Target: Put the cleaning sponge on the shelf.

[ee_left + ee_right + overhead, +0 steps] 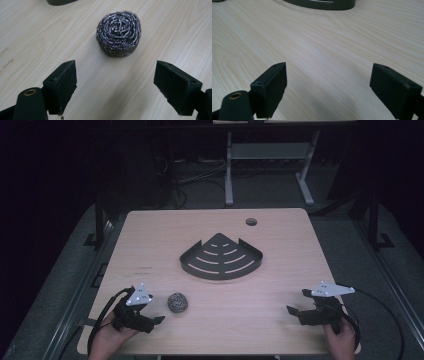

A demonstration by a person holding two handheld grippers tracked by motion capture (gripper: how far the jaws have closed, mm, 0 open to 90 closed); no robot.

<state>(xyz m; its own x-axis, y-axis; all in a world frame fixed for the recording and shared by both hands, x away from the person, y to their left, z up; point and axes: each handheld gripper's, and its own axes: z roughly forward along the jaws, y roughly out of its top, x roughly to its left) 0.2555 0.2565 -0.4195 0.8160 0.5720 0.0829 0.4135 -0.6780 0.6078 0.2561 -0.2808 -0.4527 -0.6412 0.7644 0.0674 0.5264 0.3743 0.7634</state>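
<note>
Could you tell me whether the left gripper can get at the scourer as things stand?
Probably yes: the left gripper is open and faces the scourer, which lies apart just ahead, with bare table between them.

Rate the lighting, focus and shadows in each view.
High view: the table is evenly lit, the room behind dark and murky, the whole picture soft. Left gripper view: the steel scourer is sharp, with a faint shadow at its base. Right gripper view: a pale sheen lies on the wood, and the dark tray at the top is slightly soft.
</note>
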